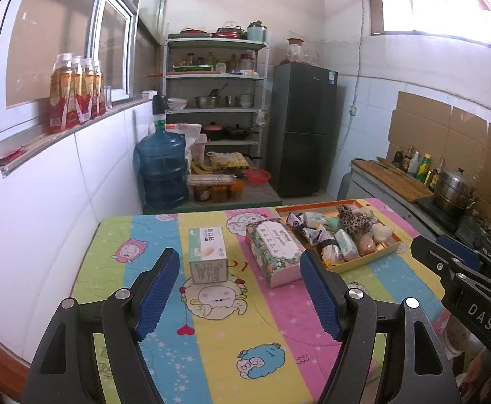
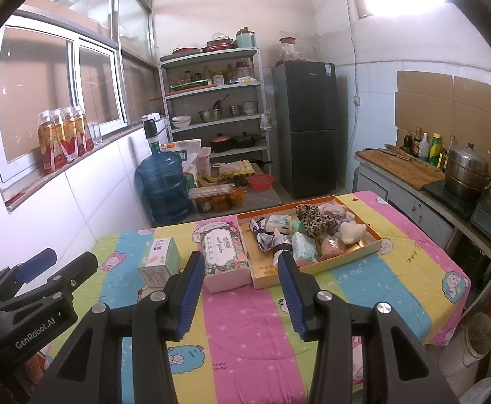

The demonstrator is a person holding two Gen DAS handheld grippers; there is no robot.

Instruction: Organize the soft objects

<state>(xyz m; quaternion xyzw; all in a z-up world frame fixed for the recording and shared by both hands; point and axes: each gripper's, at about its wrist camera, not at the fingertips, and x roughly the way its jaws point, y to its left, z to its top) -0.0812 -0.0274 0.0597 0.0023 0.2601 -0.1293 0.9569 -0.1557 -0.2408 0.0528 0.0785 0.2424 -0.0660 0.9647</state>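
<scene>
On the quilt-covered table [image 1: 279,320] the orange tray [image 2: 316,269] already holds a heap of soft things, seemingly pouches and plush. Beside it lie the floral tissue pack [image 2: 225,256] and small box [image 1: 208,257], untouched. Both left gripper [image 1: 238,289] and right gripper [image 2: 237,289] hover spread and empty; the next move calls for reaching a loose pack.

Fridge [image 1: 301,128]; water jug [image 1: 163,171]; perhaps steamer [image 1: 454,187]

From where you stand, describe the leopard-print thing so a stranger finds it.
On the cartoon-sheep table cover sits an orange-rimmed tray of soft items. The leopard-print fabric piece lies near its far middle, the only brown-spotted thing among pale packets and plush.
</scene>
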